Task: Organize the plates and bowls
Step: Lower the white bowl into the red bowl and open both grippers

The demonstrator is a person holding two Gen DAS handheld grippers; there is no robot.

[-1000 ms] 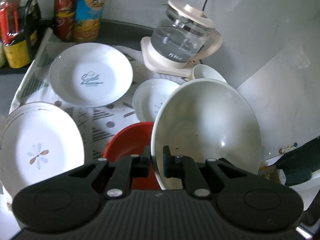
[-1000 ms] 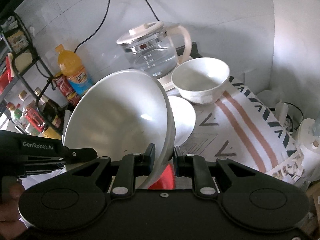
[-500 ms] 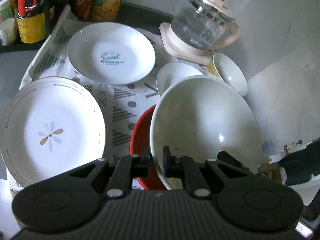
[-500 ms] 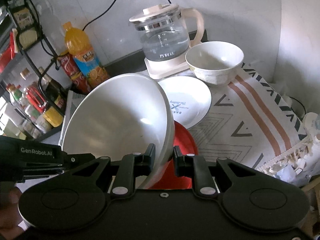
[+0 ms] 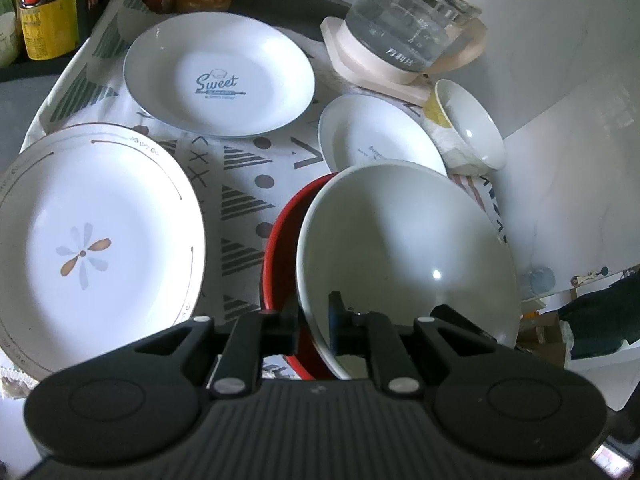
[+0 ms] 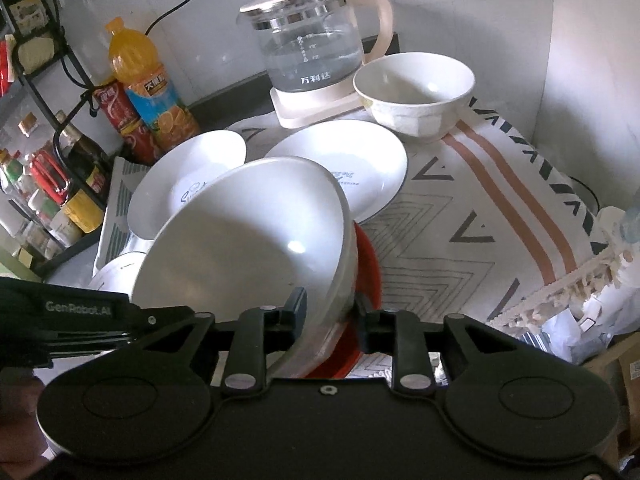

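Seen from the left wrist: left gripper [image 5: 313, 322] pinched tight on the near rim of the big white bowl [image 5: 404, 256], tilted up and sitting in the red bowl [image 5: 282, 248] on the patterned cloth [image 5: 244, 196]. Close by on the left, a flower plate [image 5: 92, 248]; farther back, a "Sweet" plate [image 5: 218, 76], a small plate [image 5: 376, 136], a small bowl [image 5: 472, 128] and a glass kettle [image 5: 408, 32]. Seen from the right wrist: right gripper [image 6: 330, 312] around the other side of the same big white bowl [image 6: 248, 236], jaws just opening wider, right pad off the rim with a gap, so not squeezing. Red bowl [image 6: 366, 276] under it. Orange drink bottle [image 6: 148, 88] by the wall.
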